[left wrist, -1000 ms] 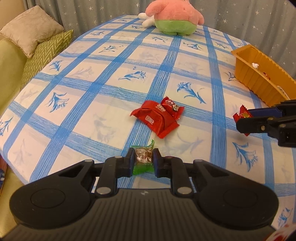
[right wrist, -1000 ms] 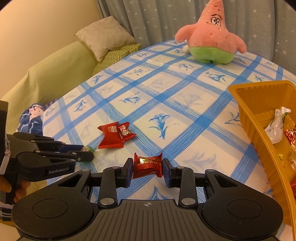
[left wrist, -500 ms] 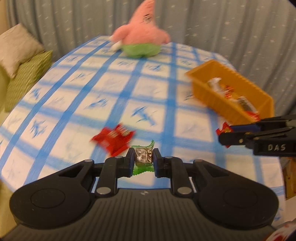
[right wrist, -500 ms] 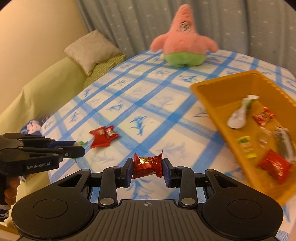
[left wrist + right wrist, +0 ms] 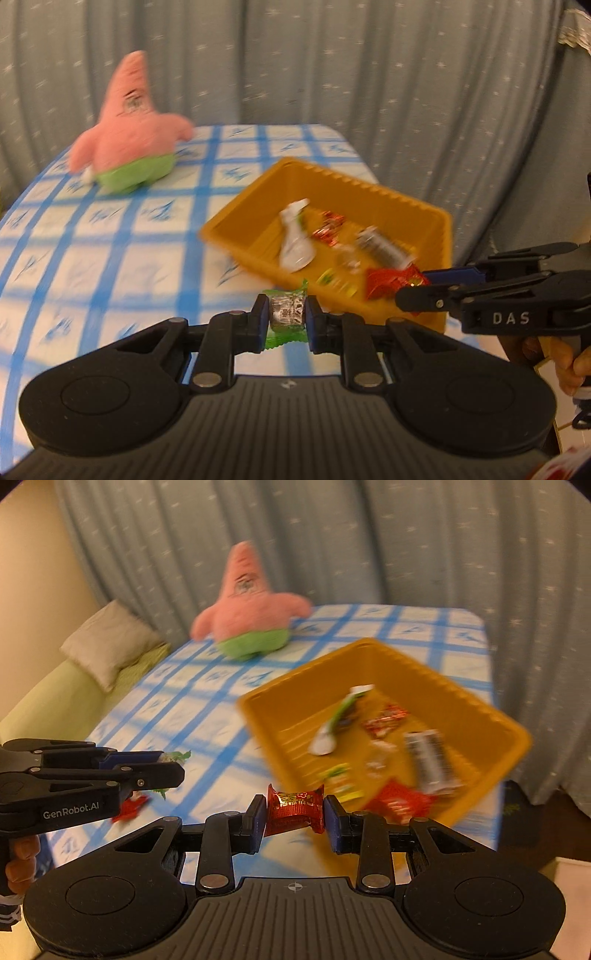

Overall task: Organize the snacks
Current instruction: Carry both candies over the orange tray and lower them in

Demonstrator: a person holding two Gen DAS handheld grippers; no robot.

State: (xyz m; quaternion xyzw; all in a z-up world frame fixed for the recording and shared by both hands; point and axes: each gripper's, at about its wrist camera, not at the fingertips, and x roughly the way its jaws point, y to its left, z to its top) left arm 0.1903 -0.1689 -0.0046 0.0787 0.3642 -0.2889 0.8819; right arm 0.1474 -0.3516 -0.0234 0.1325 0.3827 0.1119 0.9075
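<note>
- Here, the left claw [image 5: 287, 322] is clamped on one green-wrapped candy [image 5: 286, 313], held above the checkered desk [image 5: 110, 266] just short of the orange bin [image 5: 424, 218].
- The right claw [image 5: 294, 818] grips one red-wrapped candy [image 5: 293, 808] at the bin's near rim.
- Two red packets [image 5: 127, 806] lie on the desk, blurred.
- One pink plush star [image 5: 247, 613] sits behind.

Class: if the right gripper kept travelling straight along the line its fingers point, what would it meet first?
Probably the near wall of the orange plastic bin. The right gripper, shut on a red foil-wrapped candy, points at the bin's near corner; blur leaves its height above the rim unclear.
</note>
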